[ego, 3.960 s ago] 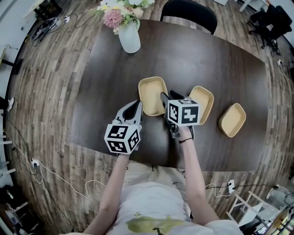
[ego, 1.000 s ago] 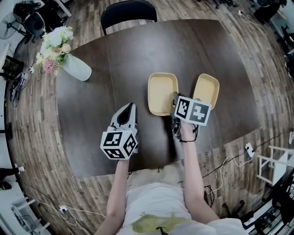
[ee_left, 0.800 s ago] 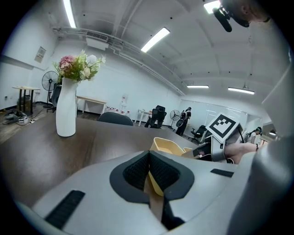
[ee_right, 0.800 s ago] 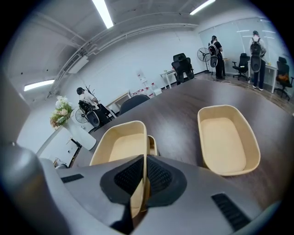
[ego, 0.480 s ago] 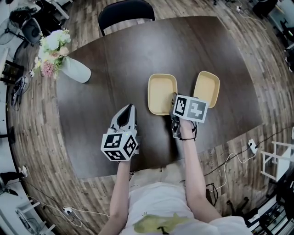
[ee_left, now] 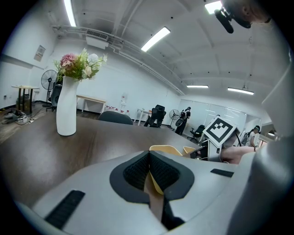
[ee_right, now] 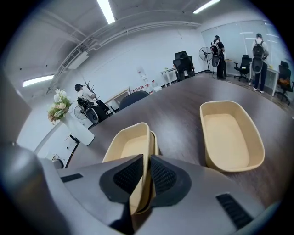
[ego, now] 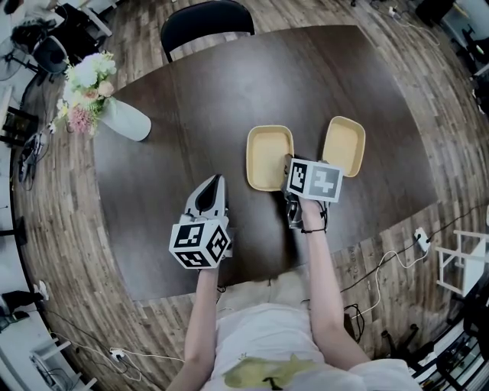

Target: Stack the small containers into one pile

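Two beige containers sit nested as one stack (ego: 269, 156) on the dark table (ego: 306, 76). My right gripper (ego: 289, 165) is shut on the stack's near right rim. In the right gripper view the pads (ee_right: 133, 172) pinch that double rim (ee_right: 131, 144). A single beige container (ego: 343, 145) lies just right of the stack, also seen as the single container (ee_right: 229, 133). My left gripper (ego: 216, 180) hovers left of the stack, shut and empty. The left gripper (ee_left: 149, 156) points toward the stack (ee_left: 165, 149).
A white vase with flowers (ego: 126, 118) stands at the table's far left, seen too as the vase (ee_left: 66, 110). A black chair (ego: 206, 19) is at the far edge. The near table edge runs just below both grippers.
Four seconds ago three containers lay apart; now only a nested stack and one single container show. Over the last second both grippers have barely moved.
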Demonstrator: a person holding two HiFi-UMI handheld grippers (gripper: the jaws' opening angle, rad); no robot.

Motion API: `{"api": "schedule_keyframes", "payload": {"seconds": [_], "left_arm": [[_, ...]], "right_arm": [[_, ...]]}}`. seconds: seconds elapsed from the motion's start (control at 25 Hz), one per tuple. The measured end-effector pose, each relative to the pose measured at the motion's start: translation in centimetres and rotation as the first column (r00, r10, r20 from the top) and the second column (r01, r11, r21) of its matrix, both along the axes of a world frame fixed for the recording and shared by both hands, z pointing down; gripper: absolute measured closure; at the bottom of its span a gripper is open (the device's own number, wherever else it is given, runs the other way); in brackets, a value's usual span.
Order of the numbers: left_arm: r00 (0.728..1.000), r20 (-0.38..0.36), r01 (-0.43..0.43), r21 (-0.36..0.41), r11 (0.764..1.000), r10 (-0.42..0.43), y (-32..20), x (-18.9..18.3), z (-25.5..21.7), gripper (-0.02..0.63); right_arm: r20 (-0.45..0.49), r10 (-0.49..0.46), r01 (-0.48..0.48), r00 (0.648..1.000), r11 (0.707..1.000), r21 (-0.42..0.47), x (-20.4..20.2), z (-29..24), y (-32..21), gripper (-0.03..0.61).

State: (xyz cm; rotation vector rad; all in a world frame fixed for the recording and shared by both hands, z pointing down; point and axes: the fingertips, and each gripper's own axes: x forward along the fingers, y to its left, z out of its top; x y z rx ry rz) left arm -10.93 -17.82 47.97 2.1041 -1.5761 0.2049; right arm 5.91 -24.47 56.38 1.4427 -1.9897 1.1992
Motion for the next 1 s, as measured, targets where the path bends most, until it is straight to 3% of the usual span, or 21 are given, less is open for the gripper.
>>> {"api": "schedule_keyframes", "payload": {"seconds": [0.08,0.4,0.56,0.72,0.88,1.0], "left_arm": [[1.0,-0.001,-0.004,-0.001,1.0,0.004,0.0,0.0,0.1,0.589],[0.999,-0.012,-0.038,0.001,0.999,0.038,0.0,0.2,0.1,0.589],[0.997,-0.019,-0.07,0.005,0.998,0.07,-0.2,0.5,0.2,0.589],[0.994,-0.033,-0.103,0.013,0.995,0.104,-0.3,1.2,0.2,0.589],[0.99,-0.041,-0.135,0.024,0.991,0.136,-0.5,2.1,0.3,0.589],[0.986,-0.042,-0.162,0.028,0.986,0.163,-0.6,3.3,0.4,0.589]], "right_arm": [[-0.014,-0.003,0.003,1.0,1.0,0.01,0.0,-0.6,0.1,0.541],[-0.04,-0.009,0.013,0.999,0.995,0.1,-0.4,-1.6,0.1,0.394],[-0.01,0.026,-0.025,1.0,0.992,0.12,-0.1,-1.8,0.3,0.382],[-0.019,0.032,-0.029,0.999,0.986,0.165,0.4,-2.5,1.0,0.403],[-0.058,0.035,-0.022,0.998,0.978,0.208,1.4,-2.8,1.8,0.518],[-0.066,0.032,-0.015,0.997,0.968,0.25,2.3,-3.5,2.1,0.545]]}}
